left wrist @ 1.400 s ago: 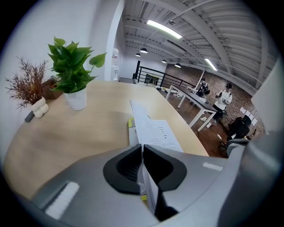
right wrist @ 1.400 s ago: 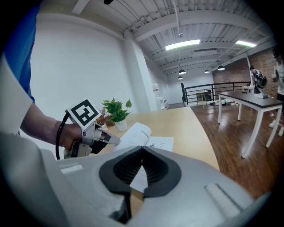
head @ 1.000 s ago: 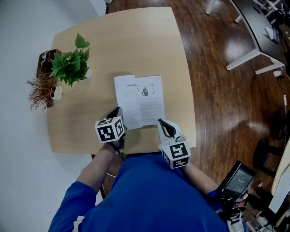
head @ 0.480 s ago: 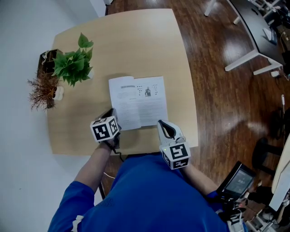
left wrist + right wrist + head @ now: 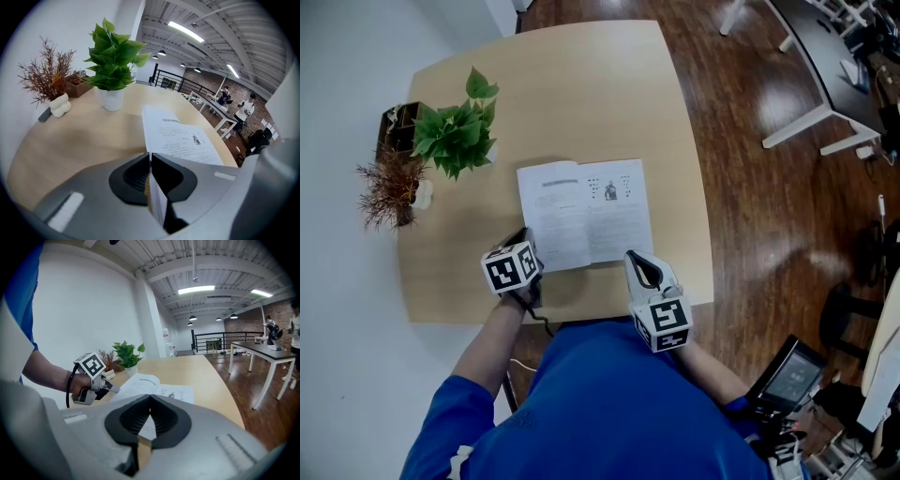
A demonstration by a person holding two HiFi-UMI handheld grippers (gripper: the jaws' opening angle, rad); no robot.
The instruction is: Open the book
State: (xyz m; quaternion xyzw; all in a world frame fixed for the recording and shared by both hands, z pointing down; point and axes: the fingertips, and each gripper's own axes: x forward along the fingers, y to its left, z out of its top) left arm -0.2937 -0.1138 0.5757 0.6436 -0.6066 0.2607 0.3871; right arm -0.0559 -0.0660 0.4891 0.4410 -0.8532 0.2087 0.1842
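The book (image 5: 586, 214) lies open on the light wooden table (image 5: 581, 84), white printed pages up. My left gripper (image 5: 526, 238) is at the book's near left corner, shut on the edge of the left leaf. In the left gripper view that thin leaf (image 5: 154, 197) runs straight between the closed jaws (image 5: 150, 157), and the open pages (image 5: 183, 140) spread beyond. My right gripper (image 5: 636, 259) sits just off the book's near right corner, shut and holding nothing. Its own view shows the jaws (image 5: 150, 399) meeting at the tips, with the book (image 5: 161, 389) and the left gripper (image 5: 110, 387) beyond.
A green potted plant (image 5: 455, 136) and a dried reddish plant in a white pot (image 5: 389, 187) stand at the table's left edge, beside a dark box (image 5: 394, 127). The table's near edge is just under both grippers. Another desk's white legs (image 5: 811, 117) stand on the wooden floor at right.
My left gripper has moved left and slightly down with the leaf in it, so the left page lies wider and flatter. The right gripper has stayed put.
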